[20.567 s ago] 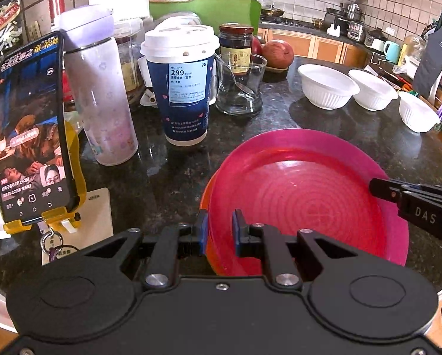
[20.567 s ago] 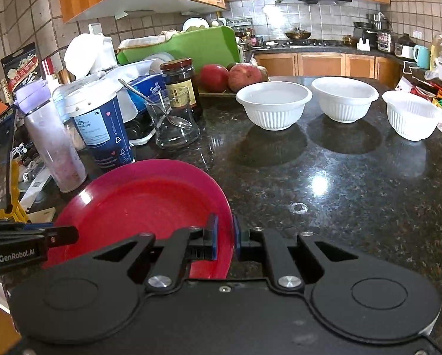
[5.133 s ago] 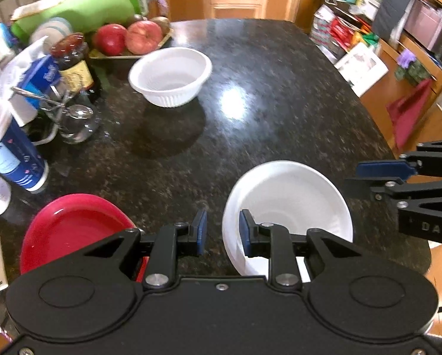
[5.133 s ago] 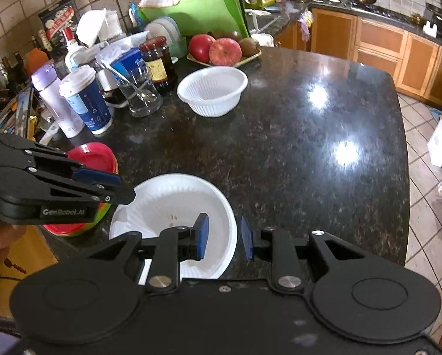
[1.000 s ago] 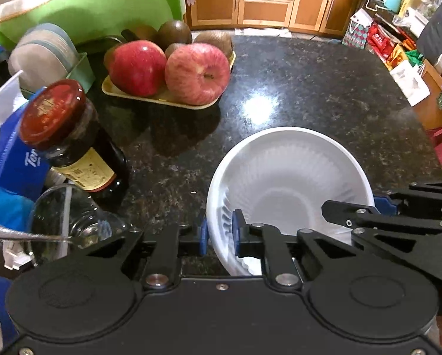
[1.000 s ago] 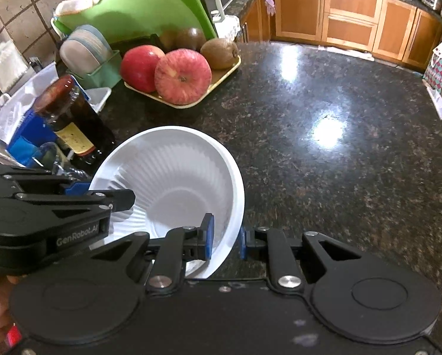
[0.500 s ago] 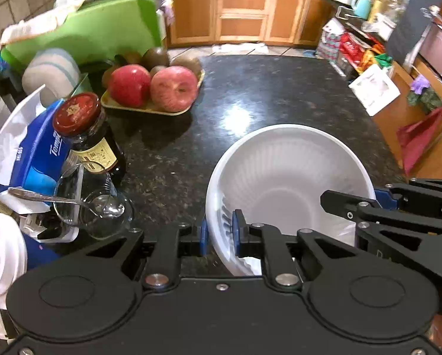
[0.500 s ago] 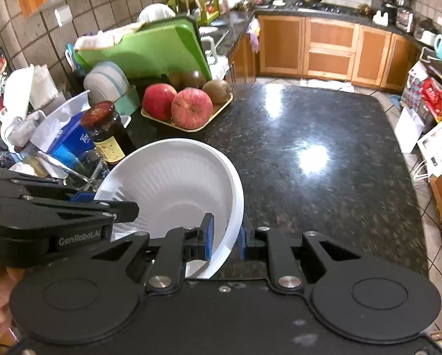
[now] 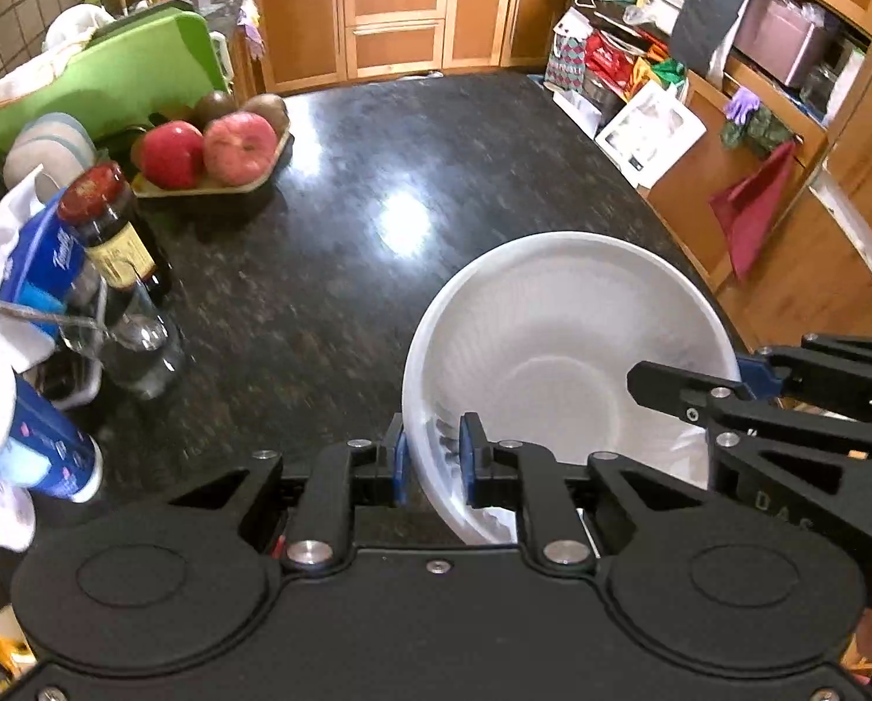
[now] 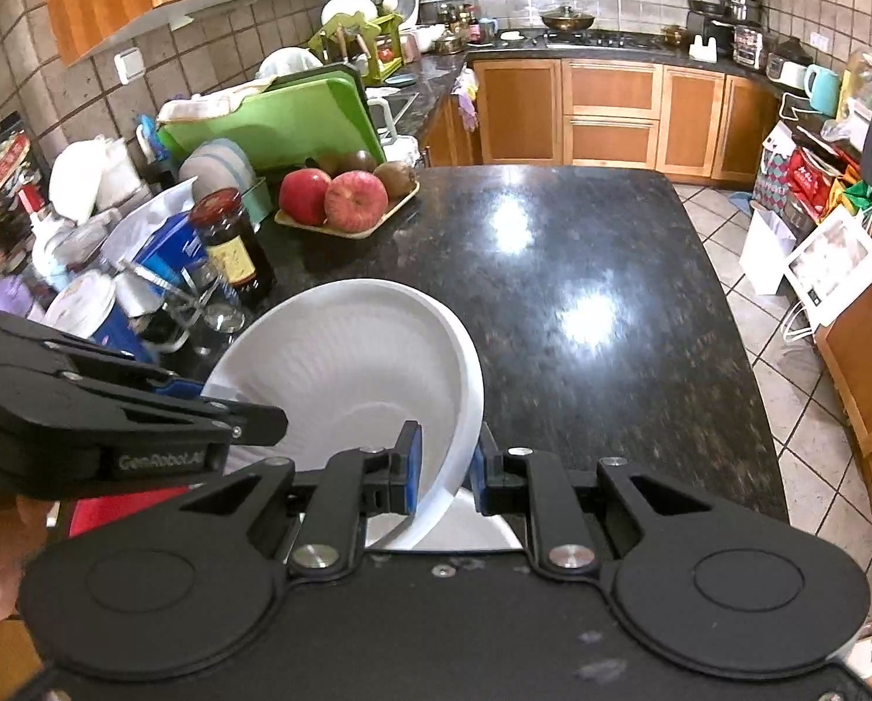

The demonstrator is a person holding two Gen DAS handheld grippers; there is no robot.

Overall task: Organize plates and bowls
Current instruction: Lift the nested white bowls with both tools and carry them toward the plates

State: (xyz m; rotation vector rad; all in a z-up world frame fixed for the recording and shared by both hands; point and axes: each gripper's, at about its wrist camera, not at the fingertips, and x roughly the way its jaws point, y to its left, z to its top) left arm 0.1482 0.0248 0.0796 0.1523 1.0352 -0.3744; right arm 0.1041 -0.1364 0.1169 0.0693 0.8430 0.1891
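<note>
A white ribbed bowl [image 9: 564, 344] is held in the air above the dark granite counter [image 9: 330, 269], tilted. My left gripper [image 9: 433, 455] is shut on its near-left rim. My right gripper [image 10: 444, 464] is shut on its right rim; it shows in the left wrist view [image 9: 745, 380] at the bowl's right edge. The bowl [image 10: 348, 374] fills the lower middle of the right wrist view, with the left gripper [image 10: 202, 388] at its left. More white [image 10: 471, 534] shows under the held bowl. A bit of red plate [image 10: 120, 505] shows at lower left.
Along the left stand a dark sauce jar [image 9: 111, 228], a glass with a spoon [image 9: 132, 344], a blue paper cup [image 9: 44, 450], and a tray of apples and kiwis [image 9: 214, 152]. A green cutting board [image 10: 272, 117] leans behind. The counter's right edge drops to the floor [image 10: 798, 409].
Both grippers have lifted the bowl higher and drawn it back and right, away from the jar and apples. The grips on the rim have not changed.
</note>
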